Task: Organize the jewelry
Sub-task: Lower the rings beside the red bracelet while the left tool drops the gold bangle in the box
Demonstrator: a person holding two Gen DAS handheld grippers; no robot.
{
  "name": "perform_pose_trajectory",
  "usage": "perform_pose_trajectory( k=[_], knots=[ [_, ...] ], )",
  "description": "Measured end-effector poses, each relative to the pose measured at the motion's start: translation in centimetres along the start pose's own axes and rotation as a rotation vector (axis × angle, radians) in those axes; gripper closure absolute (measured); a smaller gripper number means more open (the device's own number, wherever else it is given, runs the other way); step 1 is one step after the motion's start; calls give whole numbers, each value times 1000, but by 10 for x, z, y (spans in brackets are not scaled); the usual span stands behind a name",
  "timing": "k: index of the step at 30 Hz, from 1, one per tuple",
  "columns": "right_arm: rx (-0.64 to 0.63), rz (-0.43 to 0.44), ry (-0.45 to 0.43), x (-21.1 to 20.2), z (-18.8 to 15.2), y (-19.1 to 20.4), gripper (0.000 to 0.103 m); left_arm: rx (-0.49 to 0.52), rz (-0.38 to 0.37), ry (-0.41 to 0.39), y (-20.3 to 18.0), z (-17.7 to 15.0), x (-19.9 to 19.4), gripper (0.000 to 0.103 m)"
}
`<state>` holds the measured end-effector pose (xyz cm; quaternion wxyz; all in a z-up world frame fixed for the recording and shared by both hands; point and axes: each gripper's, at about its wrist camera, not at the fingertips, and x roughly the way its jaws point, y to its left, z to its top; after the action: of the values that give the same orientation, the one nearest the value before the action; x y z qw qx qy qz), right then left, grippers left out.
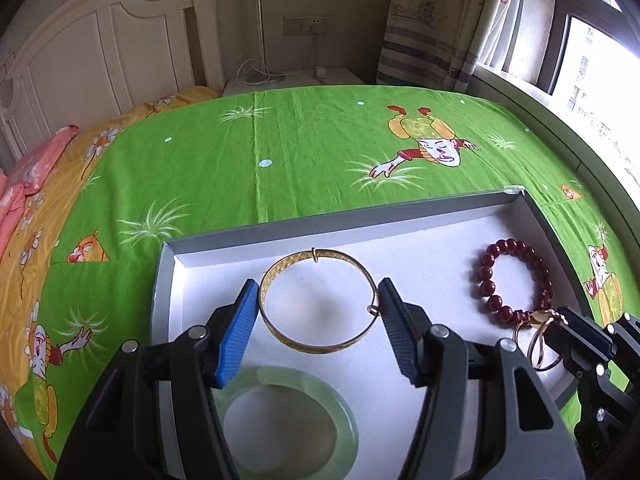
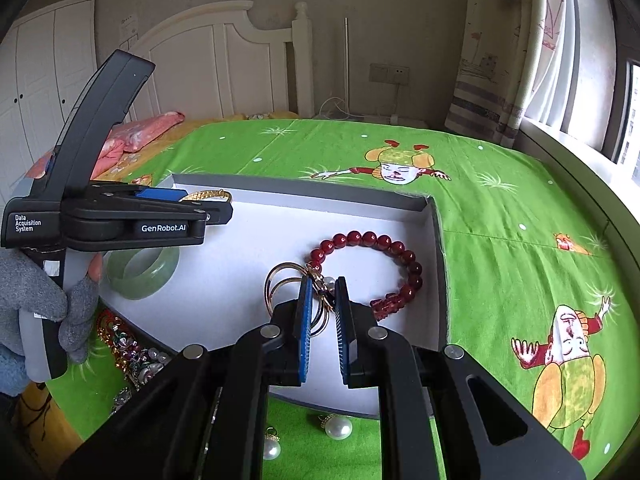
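A shallow white tray [image 1: 400, 248] lies on the green bedsheet. My left gripper [image 1: 318, 300] is shut on a gold bangle [image 1: 320, 346], held over the tray's floor; it also shows in the right wrist view [image 2: 208, 195]. A green jade bangle [image 1: 348, 412] [image 2: 140, 280] lies in the tray's near left part. A dark red bead bracelet [image 1: 486, 276] [image 2: 376, 240] lies in the tray's right part. My right gripper [image 2: 322, 294] is shut on a bunch of thin gold rings [image 2: 280, 284] with a clasp, next to the bead bracelet; the rings also show in the left wrist view [image 1: 536, 344].
Loose jewelry lies on the sheet before the tray: two pearl earrings [image 2: 338, 428] and a colourful beaded pile [image 2: 132, 352]. The white headboard [image 2: 216, 64] and pink pillows [image 2: 140, 132] are at the far left. A window [image 1: 592, 72] is on the right.
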<state>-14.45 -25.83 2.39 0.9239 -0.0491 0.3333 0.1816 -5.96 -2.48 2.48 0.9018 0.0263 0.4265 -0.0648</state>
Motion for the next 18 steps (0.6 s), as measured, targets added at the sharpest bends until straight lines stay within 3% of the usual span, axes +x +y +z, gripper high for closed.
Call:
perform_pose_trajectory(
  k=[4, 6, 11, 15, 18],
  knots=[
    [23, 21, 53, 11, 2, -3, 89, -5, -10, -23, -1, -2, -4, 42],
    [54, 33, 48, 10, 1, -9, 77, 2, -11, -58, -2, -7, -14, 24],
    [115, 71, -56, -14, -6, -20, 76, -5, 22, -155, 4, -27, -48, 16],
    [167, 95, -111, -34, -16, -31, 76, -61, 61, -245, 21, -63, -81, 6],
    [181, 97, -126, -45, -26, -37, 76, -121, 94, -282, 40, -91, -94, 5]
  ],
)
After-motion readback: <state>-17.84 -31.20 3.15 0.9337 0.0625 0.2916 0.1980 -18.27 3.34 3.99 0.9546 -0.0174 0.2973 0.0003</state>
